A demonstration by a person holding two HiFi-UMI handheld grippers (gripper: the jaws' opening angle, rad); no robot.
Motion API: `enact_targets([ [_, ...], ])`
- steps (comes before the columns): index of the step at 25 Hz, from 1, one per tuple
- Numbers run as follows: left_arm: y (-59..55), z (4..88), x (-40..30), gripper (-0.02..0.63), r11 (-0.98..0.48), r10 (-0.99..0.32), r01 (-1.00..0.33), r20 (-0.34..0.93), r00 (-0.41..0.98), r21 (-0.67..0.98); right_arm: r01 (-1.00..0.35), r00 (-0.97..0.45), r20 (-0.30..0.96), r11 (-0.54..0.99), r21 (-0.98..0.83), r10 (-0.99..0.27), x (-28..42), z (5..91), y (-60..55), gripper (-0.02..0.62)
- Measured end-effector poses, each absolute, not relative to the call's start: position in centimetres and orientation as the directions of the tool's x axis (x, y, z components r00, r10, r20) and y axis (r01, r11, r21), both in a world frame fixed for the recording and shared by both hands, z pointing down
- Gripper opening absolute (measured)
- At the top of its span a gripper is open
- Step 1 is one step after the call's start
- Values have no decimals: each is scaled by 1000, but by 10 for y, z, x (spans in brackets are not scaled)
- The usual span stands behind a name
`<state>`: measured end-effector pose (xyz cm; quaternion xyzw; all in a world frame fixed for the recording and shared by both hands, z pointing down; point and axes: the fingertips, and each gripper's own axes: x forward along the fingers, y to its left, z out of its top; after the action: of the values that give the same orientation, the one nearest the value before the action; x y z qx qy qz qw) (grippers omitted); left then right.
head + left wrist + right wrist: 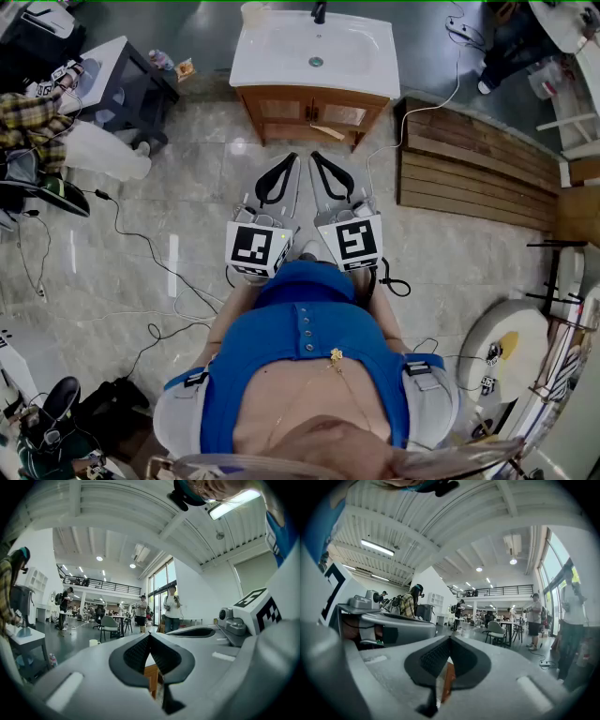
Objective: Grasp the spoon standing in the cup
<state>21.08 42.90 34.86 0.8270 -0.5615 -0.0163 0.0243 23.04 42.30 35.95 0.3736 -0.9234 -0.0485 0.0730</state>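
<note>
I see no spoon in any view. A pale cup-like thing [254, 12] stands at the back left corner of the white washbasin [281, 58]; whether anything stands in it I cannot tell. A small white mug [94, 642] shows far off in the left gripper view. My left gripper [293, 157] and right gripper [315, 156] are held side by side at waist height, pointing toward the basin and well short of it. Each is shut, black pads meeting at the tips, with nothing held. The same shows in the left gripper [149, 635] and right gripper [450, 639] views.
The basin sits on a wooden cabinet [309, 111]. Wooden decking [478, 173] lies to the right, a dark low table [117, 80] and a seated person in plaid [28, 117] to the left. Cables [141, 239] trail over the tiled floor. Several people stand far off in the hall.
</note>
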Motion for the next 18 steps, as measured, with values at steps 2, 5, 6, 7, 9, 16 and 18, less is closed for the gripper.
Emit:
enact_targets([
  [2, 430, 349, 213, 0, -364, -931, -929, 1, 365, 58, -681, -715, 84, 718, 143, -694, 234, 361, 422, 2],
  [5, 431, 352, 217, 0, -359, -933, -931, 6, 360, 61, -682, -720, 72, 722, 116, -691, 241, 360, 423, 2],
  [6, 431, 353, 217, 0, -356, -934, -932, 8, 357, 61, -679, -724, 67, 727, 105, -686, 243, 360, 423, 2],
  [7, 432, 354, 217, 0, -352, -936, -934, 9, 353, 61, -674, -730, 63, 732, 97, -680, 244, 361, 424, 2],
  [9, 434, 355, 215, 0, -341, -940, -938, 6, 342, 58, -661, -744, 54, 745, 91, -666, 243, 363, 424, 2],
  [16, 424, 357, 197, 0, -314, -949, -947, 10, 316, 71, -632, -767, 56, 768, 102, -639, 226, 364, 418, 2],
  [18, 413, 359, 191, 0, -318, -947, -944, 4, 320, 91, -638, -762, 61, 763, 105, -645, 221, 367, 408, 2],
])
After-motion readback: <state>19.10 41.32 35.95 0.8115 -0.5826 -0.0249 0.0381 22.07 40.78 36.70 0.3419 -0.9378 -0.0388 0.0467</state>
